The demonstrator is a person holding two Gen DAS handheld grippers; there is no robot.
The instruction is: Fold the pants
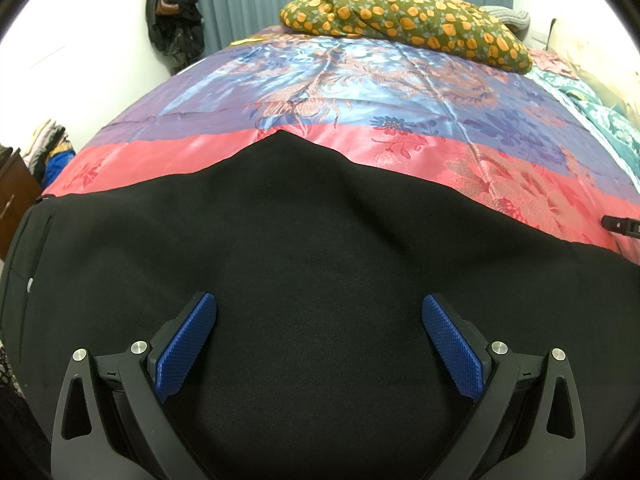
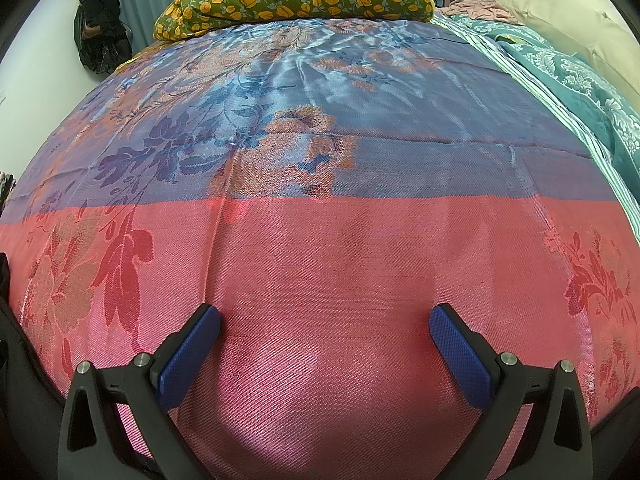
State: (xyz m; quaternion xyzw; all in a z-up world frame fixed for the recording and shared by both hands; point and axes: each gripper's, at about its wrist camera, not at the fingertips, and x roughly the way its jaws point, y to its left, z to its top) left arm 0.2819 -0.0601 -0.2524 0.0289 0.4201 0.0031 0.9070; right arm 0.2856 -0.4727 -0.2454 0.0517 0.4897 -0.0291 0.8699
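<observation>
Black pants (image 1: 304, 248) lie spread on the bed's pink and blue satin cover (image 1: 360, 92), filling the lower half of the left wrist view; a pocket slit with a button shows at the left. My left gripper (image 1: 319, 308) is open just above the pants and holds nothing. My right gripper (image 2: 325, 320) is open and empty over the bare pink band of the cover (image 2: 320, 264). A tip of the right gripper (image 1: 622, 226) shows at the right edge of the left wrist view. Only a dark sliver of the pants (image 2: 4, 276) shows in the right wrist view.
A green pillow with orange flowers (image 1: 404, 16) lies at the head of the bed. A teal quilt (image 2: 580, 92) runs along the right side. Dark bags hang on the wall (image 1: 172, 16) at the left. A wooden cabinet (image 1: 14, 196) and a clothes pile stand left.
</observation>
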